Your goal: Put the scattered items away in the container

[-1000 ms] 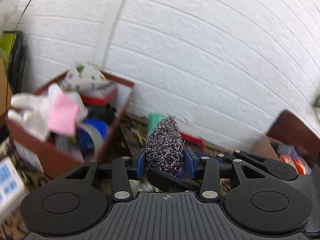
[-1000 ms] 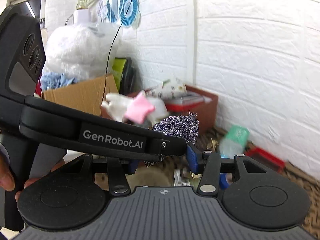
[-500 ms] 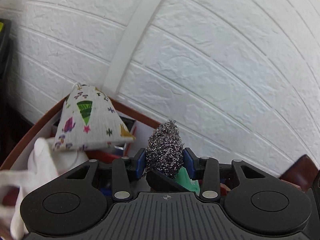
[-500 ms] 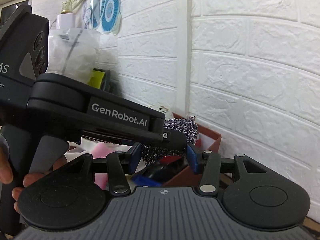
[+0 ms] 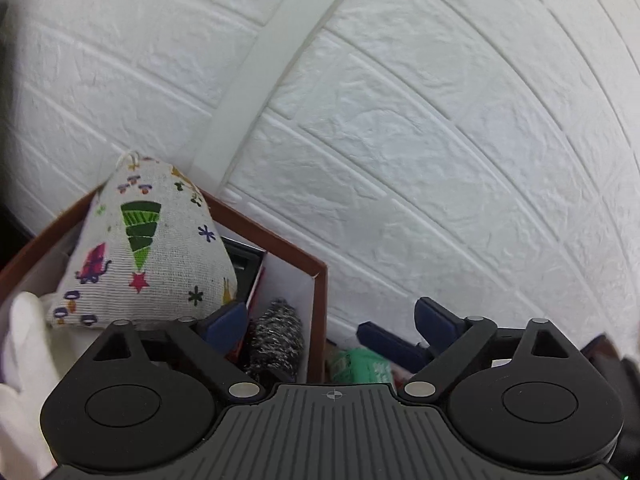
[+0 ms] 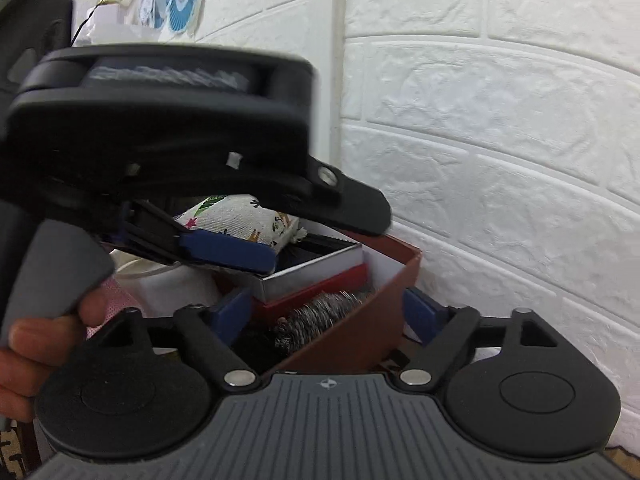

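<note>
The steel wool scrubber (image 5: 275, 334) lies loose inside the brown box (image 5: 320, 300), in its right corner; it also shows in the right wrist view (image 6: 320, 316). My left gripper (image 5: 332, 328) is open and empty above the box's right wall, its blue pads wide apart. My right gripper (image 6: 326, 312) is open and empty just above the box (image 6: 384, 316), with the left gripper's body (image 6: 160, 136) in front of it.
The box holds a printed fabric pouch (image 5: 144, 248), a white cloth (image 5: 20, 344), a red-and-white carton (image 6: 316, 276) and a pink item (image 6: 116, 300). A green packet (image 5: 360, 366) lies outside the box by the white brick wall (image 5: 440, 140).
My left gripper has opened and let go of the steel wool, which has dropped into the box. My right gripper has opened too and moved closer above the box.
</note>
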